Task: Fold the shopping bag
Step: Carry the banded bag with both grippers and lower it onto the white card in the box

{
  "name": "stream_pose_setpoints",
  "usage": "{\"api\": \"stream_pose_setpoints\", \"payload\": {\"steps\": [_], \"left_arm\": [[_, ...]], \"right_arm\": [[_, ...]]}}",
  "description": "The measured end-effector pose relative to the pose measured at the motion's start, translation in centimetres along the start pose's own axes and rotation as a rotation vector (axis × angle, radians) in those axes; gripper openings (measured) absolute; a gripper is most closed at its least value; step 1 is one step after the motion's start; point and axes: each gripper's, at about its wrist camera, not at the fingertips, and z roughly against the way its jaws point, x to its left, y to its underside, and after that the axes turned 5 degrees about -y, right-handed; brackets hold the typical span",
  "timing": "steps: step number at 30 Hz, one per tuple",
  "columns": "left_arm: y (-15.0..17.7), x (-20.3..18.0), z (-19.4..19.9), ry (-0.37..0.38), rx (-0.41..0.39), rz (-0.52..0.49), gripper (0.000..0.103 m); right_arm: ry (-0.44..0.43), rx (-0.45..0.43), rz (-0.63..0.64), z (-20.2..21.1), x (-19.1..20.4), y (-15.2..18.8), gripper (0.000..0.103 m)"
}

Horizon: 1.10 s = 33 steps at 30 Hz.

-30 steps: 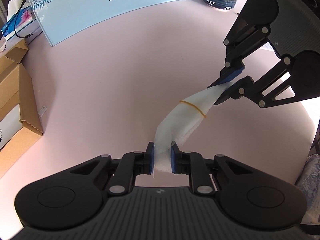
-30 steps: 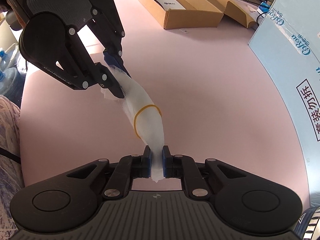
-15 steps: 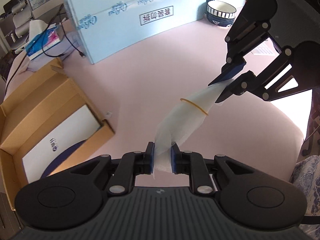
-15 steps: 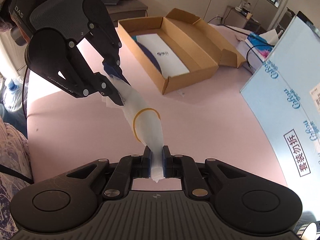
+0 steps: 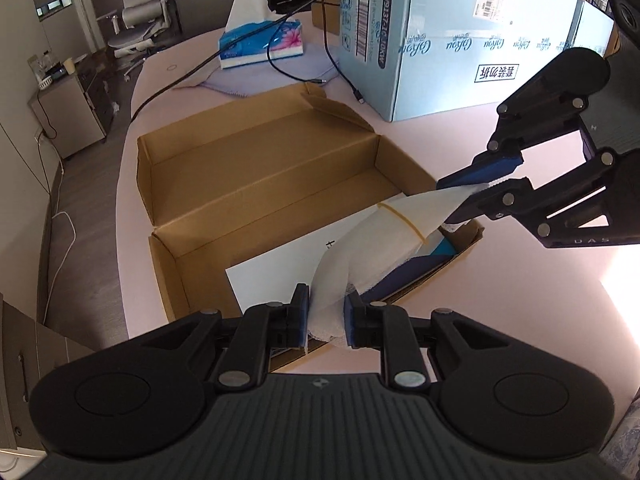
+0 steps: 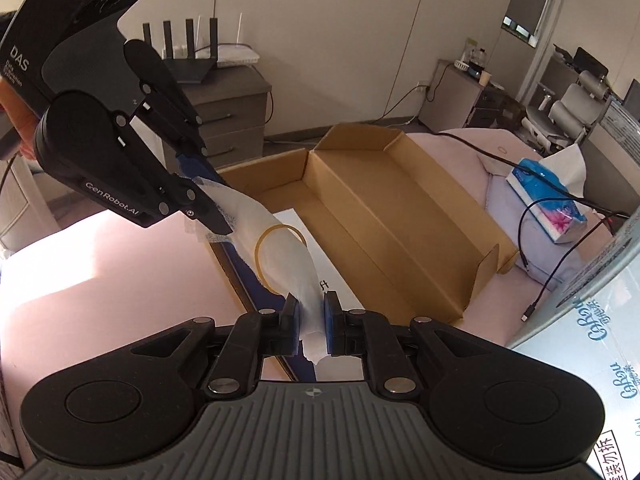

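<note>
Carriage of the rolled white mesh shopping bag (image 5: 384, 240), rubber-banded, is shown: formerly over bare pink tabletop (image 5: 500, 300), it is now gripped endwise above the open cardboard box (image 5: 256, 168), the left gripper (image 5: 326, 320) jaws easing open, the right gripper (image 6: 312, 322) jaws clamped.

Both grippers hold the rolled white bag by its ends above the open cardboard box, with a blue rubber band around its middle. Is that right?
Not quite: the rubber band is yellow, not blue, as the right wrist view shows. The rest holds: the left gripper and right gripper each hold an end of the rolled white bag above the open cardboard box, though the left jaws are opening.
</note>
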Motion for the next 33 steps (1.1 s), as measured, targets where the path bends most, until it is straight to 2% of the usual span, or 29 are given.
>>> {"api": "stream_pose_setpoints", "payload": {"steps": [4, 11, 22, 25, 27, 29, 30, 33], "left_arm": [[-0.1, 0.9, -1.8, 0.024, 0.028, -0.029, 0.018], [0.1, 1.7, -5.2, 0.065, 0.09, -0.016, 0.018], [1.2, 2.2, -7.5, 0.072, 0.149, 0.013, 0.023], [1.3, 2.3, -7.7, 0.071, 0.154, 0.014, 0.03], [1.3, 2.3, -7.8, 0.061, 0.158, 0.01, 0.039], [1.3, 2.4, -7.8, 0.049, 0.158, 0.011, 0.048], [1.4, 2.5, -7.8, 0.046, 0.159, 0.013, 0.052], [1.6, 2.6, -7.5, 0.035, 0.155, 0.022, 0.053]], "right_arm": [[-0.023, 0.024, -0.046, -1.4, -1.0, 0.6, 0.01], [-0.081, 0.062, -0.115, -3.8, -2.6, 1.9, 0.012], [-0.145, 0.091, -0.153, -6.0, -3.3, 2.9, 0.016], [-0.145, 0.089, -0.168, -6.2, -3.4, 3.2, 0.019], [-0.141, 0.091, -0.167, -6.3, -3.4, 3.3, 0.024], [-0.131, 0.096, -0.175, -6.3, -3.4, 3.3, 0.034], [-0.125, 0.093, -0.182, -6.2, -3.4, 3.4, 0.034], [-0.102, 0.074, -0.194, -5.6, -3.3, 3.3, 0.035]]}}
